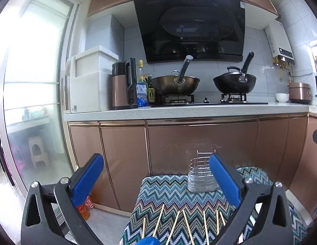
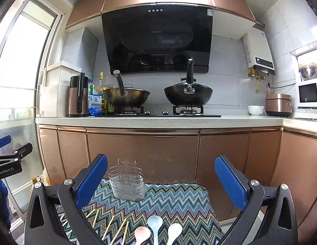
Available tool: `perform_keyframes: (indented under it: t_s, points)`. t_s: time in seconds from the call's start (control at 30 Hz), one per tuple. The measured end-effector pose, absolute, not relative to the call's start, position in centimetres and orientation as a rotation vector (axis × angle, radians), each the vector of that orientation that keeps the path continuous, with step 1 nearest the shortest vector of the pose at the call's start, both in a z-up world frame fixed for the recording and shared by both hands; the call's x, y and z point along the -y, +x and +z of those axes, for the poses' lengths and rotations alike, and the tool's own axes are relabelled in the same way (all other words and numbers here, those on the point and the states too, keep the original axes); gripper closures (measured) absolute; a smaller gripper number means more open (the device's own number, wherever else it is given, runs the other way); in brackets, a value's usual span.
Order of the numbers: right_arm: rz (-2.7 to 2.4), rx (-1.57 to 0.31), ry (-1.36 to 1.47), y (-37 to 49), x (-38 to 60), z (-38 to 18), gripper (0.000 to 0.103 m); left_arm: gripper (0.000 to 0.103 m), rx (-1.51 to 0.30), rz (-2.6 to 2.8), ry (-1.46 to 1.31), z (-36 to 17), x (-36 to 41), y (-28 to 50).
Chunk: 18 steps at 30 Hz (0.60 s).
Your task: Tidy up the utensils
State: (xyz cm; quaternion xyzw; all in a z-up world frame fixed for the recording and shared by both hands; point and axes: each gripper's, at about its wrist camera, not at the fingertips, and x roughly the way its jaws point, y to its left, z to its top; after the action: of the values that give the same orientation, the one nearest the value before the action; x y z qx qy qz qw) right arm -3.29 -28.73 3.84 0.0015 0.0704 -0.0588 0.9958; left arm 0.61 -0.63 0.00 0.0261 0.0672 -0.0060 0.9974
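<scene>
A wire utensil holder [image 1: 201, 175] stands upright at the far edge of a zigzag-patterned cloth [image 1: 166, 192]; it also shows in the right wrist view [image 2: 127, 181]. Several wooden chopsticks [image 1: 187, 224] lie side by side on the near part of the cloth, also seen in the right wrist view [image 2: 109, 226]. Three spoons, pink [image 2: 141, 234], pale blue [image 2: 155, 224] and white [image 2: 174, 232], lie to the right of them. My left gripper [image 1: 156, 163] is open and empty above the chopsticks. My right gripper [image 2: 161, 167] is open and empty above the spoons.
The cloth [image 2: 178, 200] covers a small raised surface in front of copper cabinet doors [image 2: 142, 155]. Beyond is a counter [image 2: 158, 121] with two woks [image 2: 188, 96] on a stove, a kettle [image 2: 77, 96] and bottles. A glass sliding door [image 1: 33, 102] is on the left.
</scene>
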Motion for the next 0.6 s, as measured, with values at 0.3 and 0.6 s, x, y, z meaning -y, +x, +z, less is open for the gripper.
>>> perform_keyframes:
  t_s: [0.3,0.6]
  points:
    - [-0.057,-0.165,0.045,-2.5,28.8,3.6,0.0,0.0,-0.092,0.059,0.042,-0.1,0.3,0.9]
    - [-0.06,-0.182,0.032,-1.6,29.0,3.1,0.0,0.0,-0.084,0.075,0.021,-0.4,-0.2,2.0]
